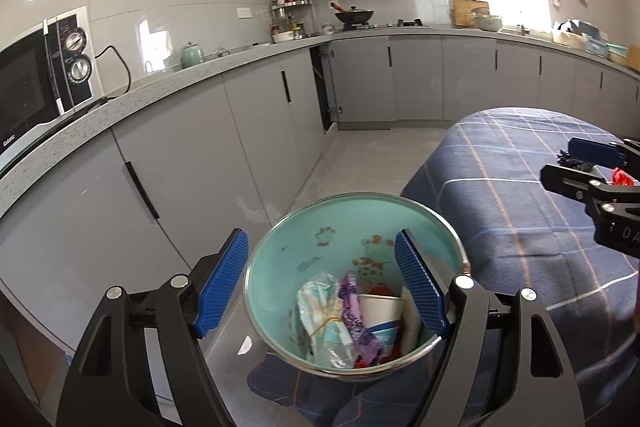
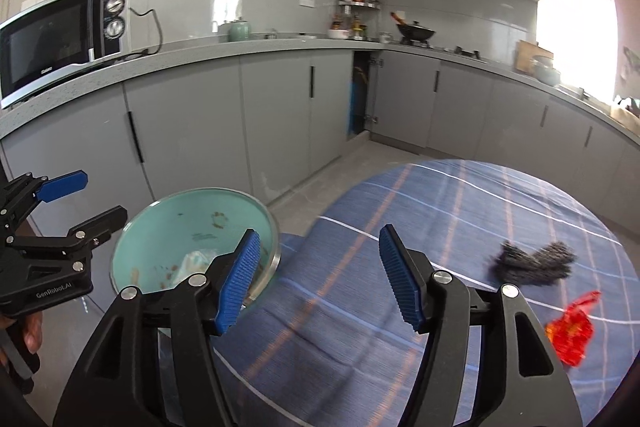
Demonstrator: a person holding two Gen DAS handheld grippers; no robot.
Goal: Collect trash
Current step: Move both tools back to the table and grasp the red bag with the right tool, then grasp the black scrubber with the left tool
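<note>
A teal bowl point(image 1: 340, 227) with a metal rim stands at the edge of a table under a blue checked cloth point(image 1: 500, 187). Crumpled wrappers point(image 1: 324, 319) and a paper cup point(image 1: 380, 311) lie in it. My left gripper point(image 1: 320, 283) is open around the bowl's near side, its pads point(image 1: 222, 283) not pressing on it. In the right wrist view the bowl point(image 2: 180, 223) sits at lower left with the left gripper point(image 2: 105, 195) beside it. My right gripper point(image 2: 320, 279) is open over the cloth point(image 2: 440, 207), empty. A red wrapper point(image 2: 570, 331) and a black tuft point(image 2: 532, 261) lie to its right.
A grey kitchen counter point(image 1: 180, 87) with a microwave point(image 1: 36, 83) runs along the left and back walls, over grey cabinets point(image 1: 248, 131). One corner cabinet door point(image 1: 332, 83) stands ajar. Grey floor point(image 1: 360, 155) lies between the cabinets and the table.
</note>
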